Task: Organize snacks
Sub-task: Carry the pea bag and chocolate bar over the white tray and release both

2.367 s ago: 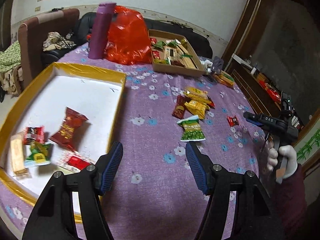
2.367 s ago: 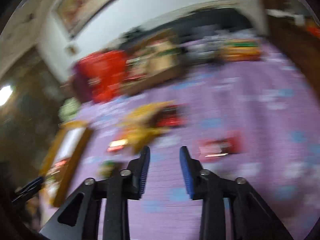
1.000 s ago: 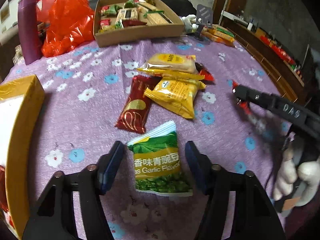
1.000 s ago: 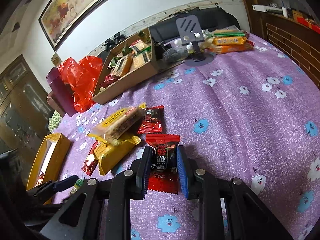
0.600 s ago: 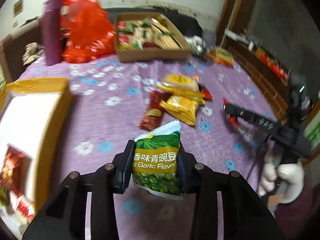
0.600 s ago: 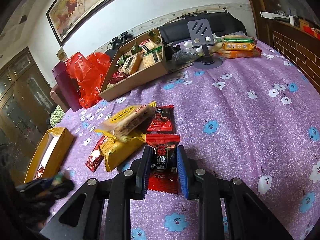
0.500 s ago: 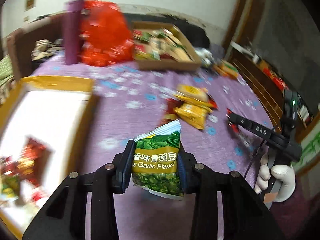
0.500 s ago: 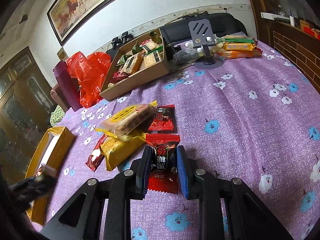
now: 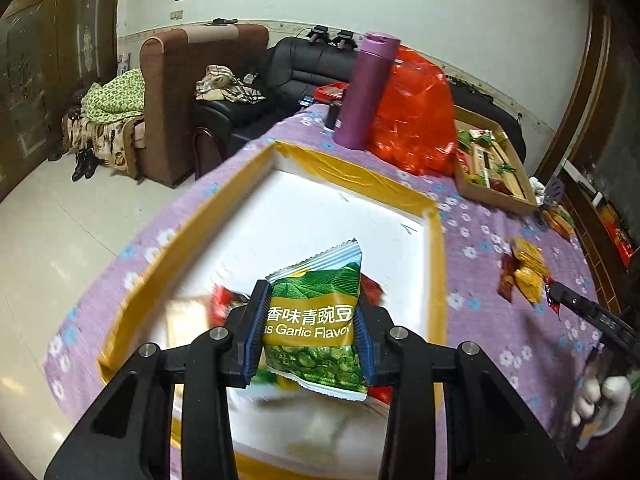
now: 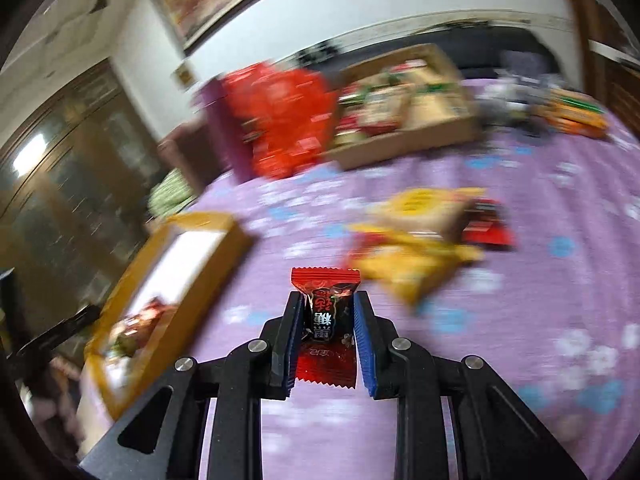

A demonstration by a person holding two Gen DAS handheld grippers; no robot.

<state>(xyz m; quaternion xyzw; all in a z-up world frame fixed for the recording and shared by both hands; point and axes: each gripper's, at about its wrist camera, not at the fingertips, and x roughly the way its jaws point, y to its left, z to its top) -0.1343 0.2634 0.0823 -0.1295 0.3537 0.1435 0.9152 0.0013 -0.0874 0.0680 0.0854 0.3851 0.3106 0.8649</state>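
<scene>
My left gripper (image 9: 310, 328) is shut on a green garlic-pea packet (image 9: 316, 312) and holds it above the yellow-rimmed white tray (image 9: 352, 172), where several snacks lie blurred beneath. My right gripper (image 10: 325, 332) is shut on a small red candy packet (image 10: 326, 316), lifted over the purple flowered tablecloth (image 10: 520, 320). The tray (image 10: 132, 276) shows at the left of the right wrist view. Yellow and red packets (image 10: 420, 248) lie in a pile to the right of the candy. The right gripper (image 9: 588, 312) and a gloved hand (image 9: 600, 404) appear at the right edge of the left wrist view.
A purple bottle (image 9: 366, 92) and a red plastic bag (image 9: 412, 120) stand beyond the tray. A cardboard box of snacks (image 9: 492, 164) sits at the back right. Loose packets (image 9: 524, 272) lie on the cloth right of the tray. Sofas and floor lie past the table's left edge.
The left gripper closed on the green packet, lifted it and carried it left over the tray. The right gripper, holding the red candy, rose off the cloth and swung left toward the tray.
</scene>
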